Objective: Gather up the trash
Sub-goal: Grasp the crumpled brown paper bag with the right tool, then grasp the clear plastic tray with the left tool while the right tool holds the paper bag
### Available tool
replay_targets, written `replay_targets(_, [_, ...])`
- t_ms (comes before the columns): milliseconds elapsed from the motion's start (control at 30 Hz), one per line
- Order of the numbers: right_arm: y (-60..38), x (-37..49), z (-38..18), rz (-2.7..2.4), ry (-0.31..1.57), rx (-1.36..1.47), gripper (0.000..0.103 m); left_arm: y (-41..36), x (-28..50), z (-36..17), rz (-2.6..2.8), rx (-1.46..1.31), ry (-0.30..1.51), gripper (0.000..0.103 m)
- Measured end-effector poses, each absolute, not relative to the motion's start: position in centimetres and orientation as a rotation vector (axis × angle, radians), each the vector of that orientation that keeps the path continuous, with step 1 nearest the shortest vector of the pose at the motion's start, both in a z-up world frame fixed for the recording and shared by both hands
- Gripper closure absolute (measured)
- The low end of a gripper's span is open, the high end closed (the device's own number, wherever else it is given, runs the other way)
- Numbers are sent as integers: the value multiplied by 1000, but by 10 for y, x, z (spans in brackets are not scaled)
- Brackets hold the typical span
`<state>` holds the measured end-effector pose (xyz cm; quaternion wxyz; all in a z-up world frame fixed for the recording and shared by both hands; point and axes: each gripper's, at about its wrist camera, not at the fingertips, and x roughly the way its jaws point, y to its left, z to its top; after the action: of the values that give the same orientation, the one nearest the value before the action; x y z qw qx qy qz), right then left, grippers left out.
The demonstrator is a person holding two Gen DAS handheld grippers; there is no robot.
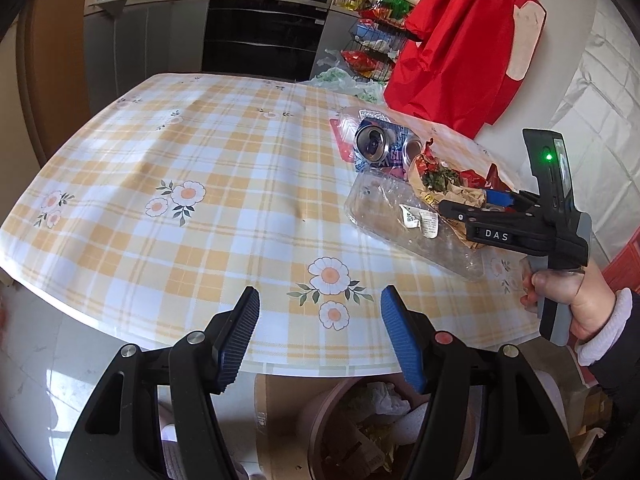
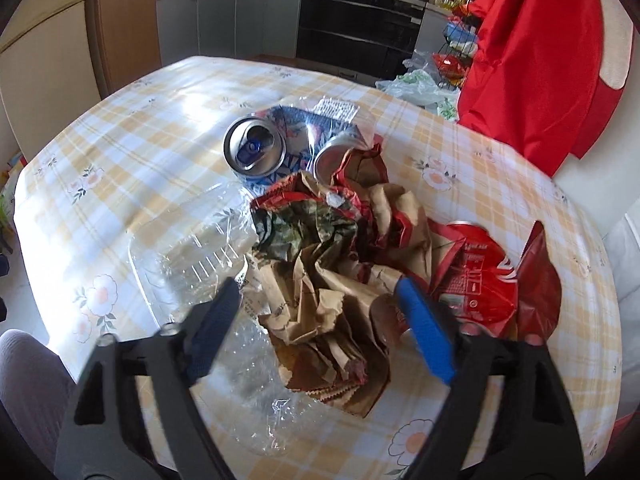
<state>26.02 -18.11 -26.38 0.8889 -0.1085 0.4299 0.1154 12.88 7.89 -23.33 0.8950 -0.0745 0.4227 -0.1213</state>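
Observation:
A trash pile lies on the checked tablecloth (image 1: 200, 160): a crumpled brown paper bag (image 2: 332, 304), a crushed red can (image 2: 476, 276), two blue cans (image 2: 256, 148), and a clear plastic tray (image 2: 188, 272). My right gripper (image 2: 316, 292) is open, its fingers on either side of the paper bag, just above it. It shows in the left wrist view (image 1: 480, 204) over the pile, where the cans (image 1: 372, 146) and tray (image 1: 400, 220) also show. My left gripper (image 1: 320, 312) is open and empty over the table's near edge.
A trash bin (image 1: 360, 420) with paper waste stands below the table edge under my left gripper. A red cloth (image 1: 460, 40) hangs at the far right. A wire rack with packets (image 1: 372, 48) and kitchen cabinets (image 1: 160, 40) stand beyond the table.

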Motion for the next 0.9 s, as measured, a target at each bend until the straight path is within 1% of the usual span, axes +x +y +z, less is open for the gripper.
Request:
replay_targets(100, [-189,257,-263,247,890,-182,43,77,130,-237,-253,-157,886,41])
replay_targets(233, [-195,245,-253,264,856,-154,46,75,130,-237,-257,-157,887,41])
replay_targets(500, [-205,213,-227,293,778,-69,48,67,129,-231,-270,-140,878,41])
replay_targets(667, [-227,189,-210,274,729,48,48,59,132,-231,-286,-133,886,41])
replay_targets(900, [-256,159,-195,242,683,125,48,22,156,-235,-349,-99,900,41])
